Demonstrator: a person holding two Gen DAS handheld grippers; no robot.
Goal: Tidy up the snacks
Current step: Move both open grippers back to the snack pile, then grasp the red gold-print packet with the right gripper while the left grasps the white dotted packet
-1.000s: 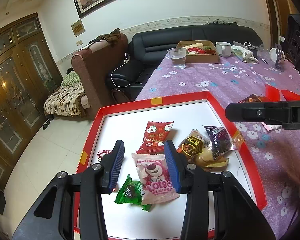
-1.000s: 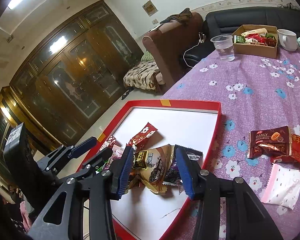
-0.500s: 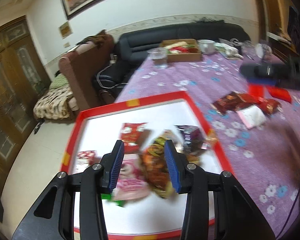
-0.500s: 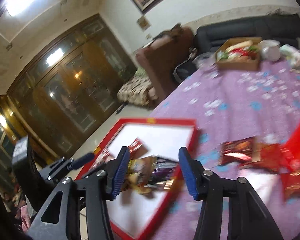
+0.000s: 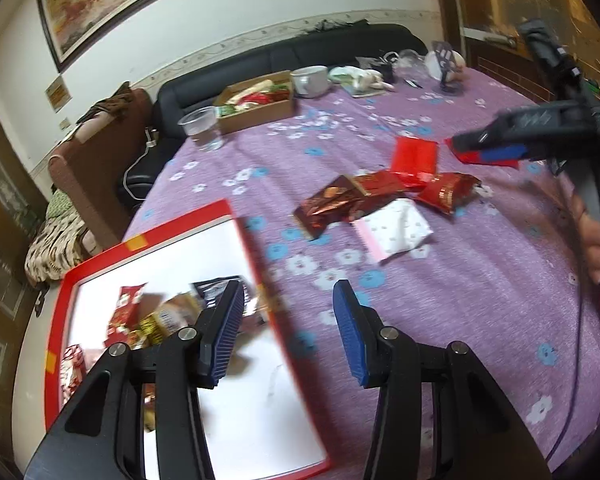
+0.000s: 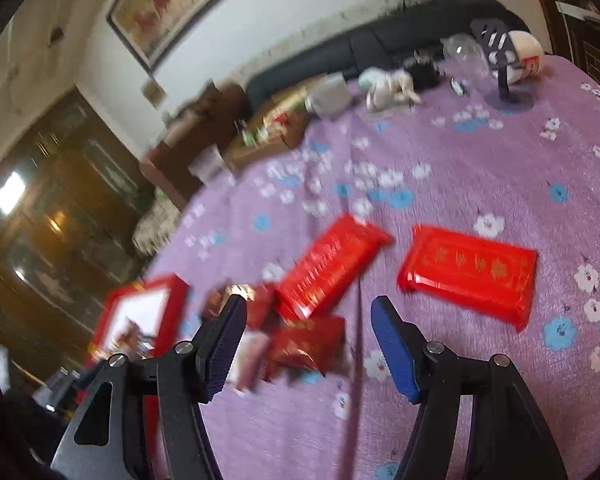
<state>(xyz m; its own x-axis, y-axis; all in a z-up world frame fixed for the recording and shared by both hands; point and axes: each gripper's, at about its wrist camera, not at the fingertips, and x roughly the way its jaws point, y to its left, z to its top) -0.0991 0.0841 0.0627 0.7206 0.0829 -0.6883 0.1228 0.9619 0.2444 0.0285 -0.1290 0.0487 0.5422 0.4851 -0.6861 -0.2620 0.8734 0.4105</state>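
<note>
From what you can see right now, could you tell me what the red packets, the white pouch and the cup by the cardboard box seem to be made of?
The red packets look like glossy foil or plastic film: crinkled, with bright glints. The white pouch seems a matte plastic or paper wrapper, printed with small dots and edged in pink. The cup appears to be thin clear plastic, since the cloth shows through it.

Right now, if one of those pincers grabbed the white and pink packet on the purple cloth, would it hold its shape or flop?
Probably flop: the white and pink packet looks like a thin, crinkled, puffy wrapper, so likely light. Its glossy film may slip. It lies flat on the tablecloth, so it should not roll.
</note>
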